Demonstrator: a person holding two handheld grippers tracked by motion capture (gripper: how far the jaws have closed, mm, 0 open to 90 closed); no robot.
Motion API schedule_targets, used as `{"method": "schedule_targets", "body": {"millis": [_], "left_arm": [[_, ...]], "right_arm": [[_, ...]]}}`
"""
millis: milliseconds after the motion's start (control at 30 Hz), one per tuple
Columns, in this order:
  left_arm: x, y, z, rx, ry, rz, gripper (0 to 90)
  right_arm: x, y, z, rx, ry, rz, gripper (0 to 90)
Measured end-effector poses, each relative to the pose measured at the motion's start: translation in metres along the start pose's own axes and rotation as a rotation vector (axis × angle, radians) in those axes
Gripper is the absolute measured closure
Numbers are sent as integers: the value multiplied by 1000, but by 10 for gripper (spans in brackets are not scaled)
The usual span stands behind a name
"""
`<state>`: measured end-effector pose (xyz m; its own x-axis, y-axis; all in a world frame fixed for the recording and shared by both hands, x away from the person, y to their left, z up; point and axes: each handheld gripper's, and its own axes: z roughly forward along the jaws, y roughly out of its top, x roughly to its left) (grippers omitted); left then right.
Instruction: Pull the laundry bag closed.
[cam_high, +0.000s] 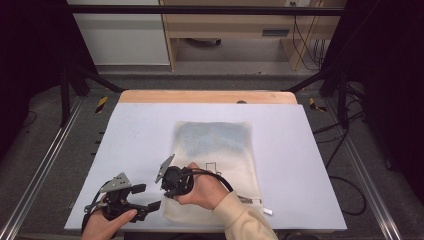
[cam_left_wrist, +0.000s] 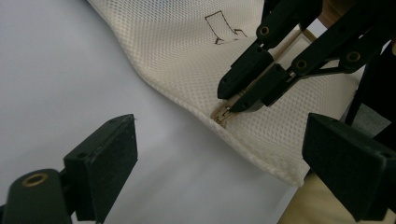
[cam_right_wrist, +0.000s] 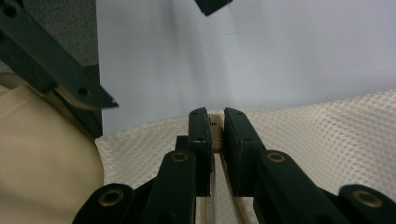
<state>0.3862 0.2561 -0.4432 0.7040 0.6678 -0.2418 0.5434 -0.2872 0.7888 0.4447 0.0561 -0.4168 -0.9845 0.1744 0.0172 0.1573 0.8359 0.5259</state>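
A cream mesh bag lies flat on the white table sheet, with a blue-grey item showing through its far half. My right gripper is at the bag's near left corner, shut on the zipper pull. From the left gripper view, the right gripper pinches that pull at the bag's hem. My left gripper hovers just left of that corner, jaws wide open and holding nothing. The bag's mesh spreads to either side of the right gripper.
A small white tag lies by the bag's near right corner. The table's wooden far edge borders the sheet. Black frame posts stand at both sides, and cables trail on the floor to the right.
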Motion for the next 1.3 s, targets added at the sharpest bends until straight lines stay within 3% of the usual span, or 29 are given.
{"method": "schedule_targets", "body": {"millis": [133, 300, 867, 1100, 1300], "left_arm": [[-1, 0, 5, 7, 11, -4, 148], [-3, 0, 13, 20, -10, -23, 169], [-4, 1, 33, 81, -21, -14, 258], [-2, 2, 39, 102, -67, -9, 371], [3, 2, 46, 109, -141, -39, 416]], "right_arm": [[0, 0, -1, -9, 0, -2, 818], [1, 0, -3, -17, -5, 2, 818], [1, 2, -11, -46, -19, 2, 818], [2, 3, -14, -60, -21, -2, 818], [1, 3, -15, -64, -24, -13, 818]]}}
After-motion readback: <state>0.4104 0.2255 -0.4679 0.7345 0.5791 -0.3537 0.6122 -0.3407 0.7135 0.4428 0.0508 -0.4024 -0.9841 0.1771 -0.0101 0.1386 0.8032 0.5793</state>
